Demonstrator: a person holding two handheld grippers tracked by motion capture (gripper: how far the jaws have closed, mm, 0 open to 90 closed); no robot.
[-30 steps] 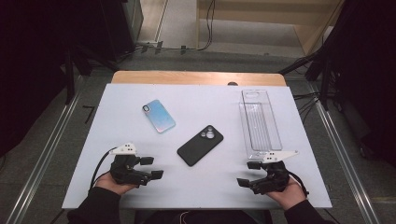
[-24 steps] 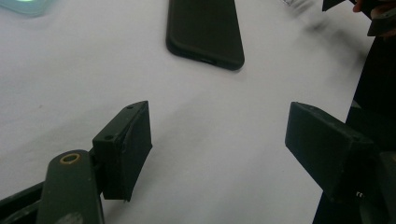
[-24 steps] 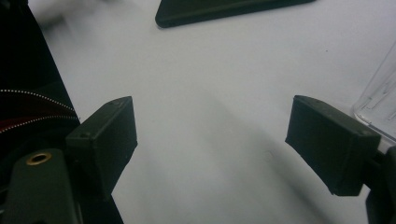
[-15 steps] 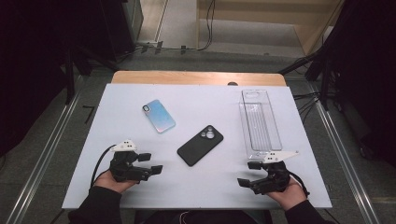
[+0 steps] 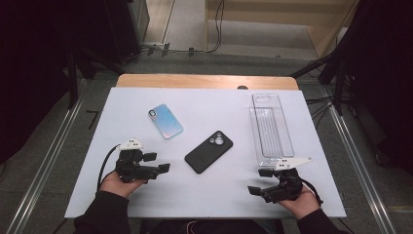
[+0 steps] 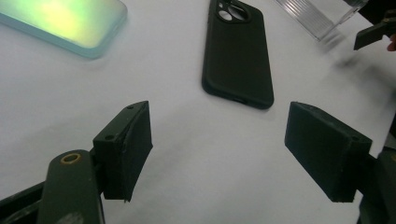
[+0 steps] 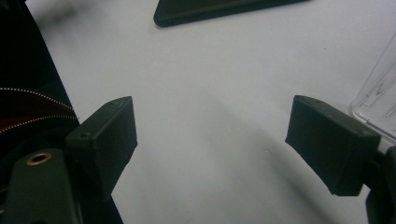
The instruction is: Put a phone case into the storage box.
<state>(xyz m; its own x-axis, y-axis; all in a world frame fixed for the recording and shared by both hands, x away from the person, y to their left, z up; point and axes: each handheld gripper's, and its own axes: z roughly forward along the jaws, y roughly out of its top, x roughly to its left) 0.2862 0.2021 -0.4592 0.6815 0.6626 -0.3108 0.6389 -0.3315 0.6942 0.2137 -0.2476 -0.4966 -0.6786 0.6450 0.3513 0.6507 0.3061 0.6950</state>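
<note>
Facing the black phone [image 5: 209, 151] at frame centre, the left gripper [image 5: 157, 163] rests on the table [image 5: 219, 195], jaws spread and empty.
Thin, stiff, probably slick: pinch it across its long edges. Right gripper [image 5: 259, 181], lower right, also gapes.

The left gripper [image 5: 157, 162] sits low at about 8 o'clock in the high view, held in a dark-sleeved hand, pointing toward 3 o'clock with its jaws wide apart and nothing between them. The right gripper [image 5: 259, 181] sits at about 5 o'clock, pointing toward 9 o'clock, jaws likewise spread and empty.
</note>
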